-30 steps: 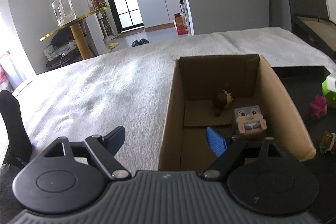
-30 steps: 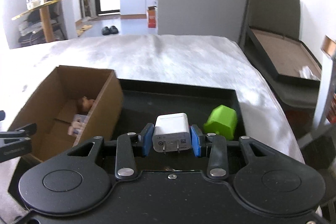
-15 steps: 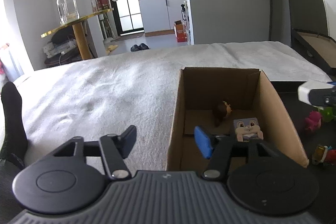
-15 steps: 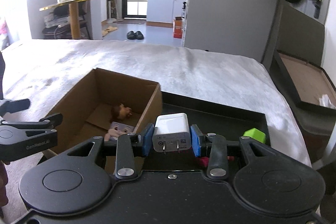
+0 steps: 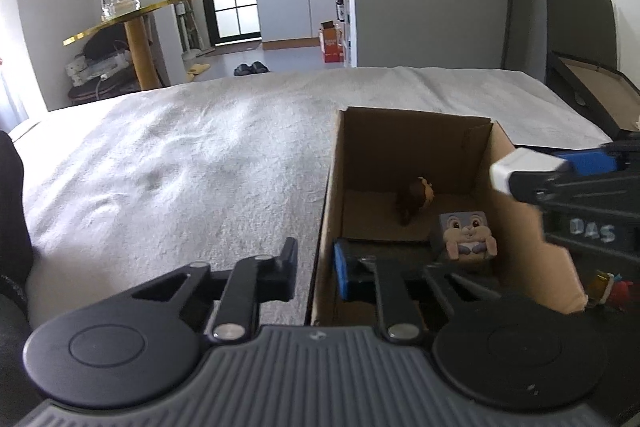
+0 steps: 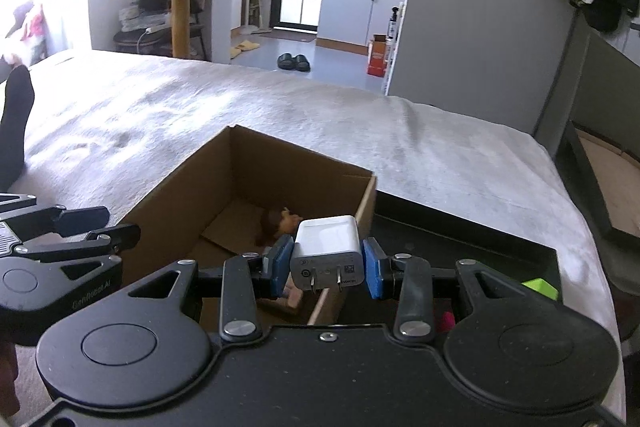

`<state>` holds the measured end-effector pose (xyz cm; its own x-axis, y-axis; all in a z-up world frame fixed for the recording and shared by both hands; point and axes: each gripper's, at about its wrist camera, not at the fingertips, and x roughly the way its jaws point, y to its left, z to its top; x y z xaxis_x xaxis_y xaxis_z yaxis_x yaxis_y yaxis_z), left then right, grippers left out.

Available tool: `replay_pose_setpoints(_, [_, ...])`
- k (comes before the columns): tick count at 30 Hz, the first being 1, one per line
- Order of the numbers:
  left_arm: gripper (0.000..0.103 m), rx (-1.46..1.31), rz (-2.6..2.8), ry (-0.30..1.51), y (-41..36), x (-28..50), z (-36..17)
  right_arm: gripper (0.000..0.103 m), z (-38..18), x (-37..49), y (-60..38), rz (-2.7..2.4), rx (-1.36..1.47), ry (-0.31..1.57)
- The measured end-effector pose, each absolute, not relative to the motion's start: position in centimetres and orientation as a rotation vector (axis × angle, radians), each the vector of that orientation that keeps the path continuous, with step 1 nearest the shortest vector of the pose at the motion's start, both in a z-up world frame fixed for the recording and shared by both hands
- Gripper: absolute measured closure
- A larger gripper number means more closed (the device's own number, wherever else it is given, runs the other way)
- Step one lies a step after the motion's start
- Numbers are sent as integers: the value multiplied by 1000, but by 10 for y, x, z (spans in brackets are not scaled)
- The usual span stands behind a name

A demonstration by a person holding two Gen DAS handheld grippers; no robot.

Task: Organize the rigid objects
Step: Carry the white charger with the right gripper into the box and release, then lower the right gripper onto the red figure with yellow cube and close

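Note:
An open cardboard box [image 5: 412, 123] lies on the white bed. Inside it are a grey bunny cube [image 5: 466, 235] and a brown figurine [image 5: 416, 195]. My left gripper [image 5: 316, 267] straddles the box's left wall with its jaws closing. The blue pad [image 5: 344, 271] is inside at the wall, and a sliver of bedding shows between the outer finger and the cardboard. My right gripper [image 6: 327, 263] is shut on a white plug-in charger [image 6: 327, 247], prongs toward the camera, held over the box's [image 6: 300, 151] right wall. The charger [image 5: 520, 167] also shows at the right edge of the left wrist view.
A black tray [image 6: 460, 223] lies right of the box with a green block [image 6: 540, 287] and a pink toy [image 6: 447, 319] in it. A person's black-socked foot [image 6: 16, 119] rests on the bed at the left. Open white bedding lies left of and beyond the box.
The left jaws have drawn in from wide apart to close around the box's left wall. The right gripper has carried the charger leftward from over the tray to over the box.

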<state>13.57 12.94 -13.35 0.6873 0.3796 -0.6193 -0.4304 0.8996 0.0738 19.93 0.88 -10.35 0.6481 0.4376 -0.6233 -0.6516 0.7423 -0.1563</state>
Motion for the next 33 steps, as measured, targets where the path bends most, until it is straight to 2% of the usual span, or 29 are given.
replay_pose_setpoints(6, [95,-89,442,683,129,140,-132,66,-109,205,20,647,-437,595])
replay_pose_setpoints(13, [95,-90,448,685,130,143,-133,64,-113,214,28,616,-498,586])
replay_pose_setpoints(16, [95,-88,452,683,129,143,-133,57,-112,214,24,573,-507,572])
replay_pose_setpoints(25, [95,-78,460,681,127,143,-133,57,-105,211,-1,554,-445,605])
replay_pose_setpoints(27, [95,-73,460,680,125,142,-133,53,-102,207,-10,548,-438,608])
replay_pose_setpoints(29, [95,-72,464,683,125,142,-133,44,-100,205,-16,540,-426,601])
replay_pose_setpoints(33, [94,-64,468,692,123,142,-132,44,-97,202,-32,536,-409,607])
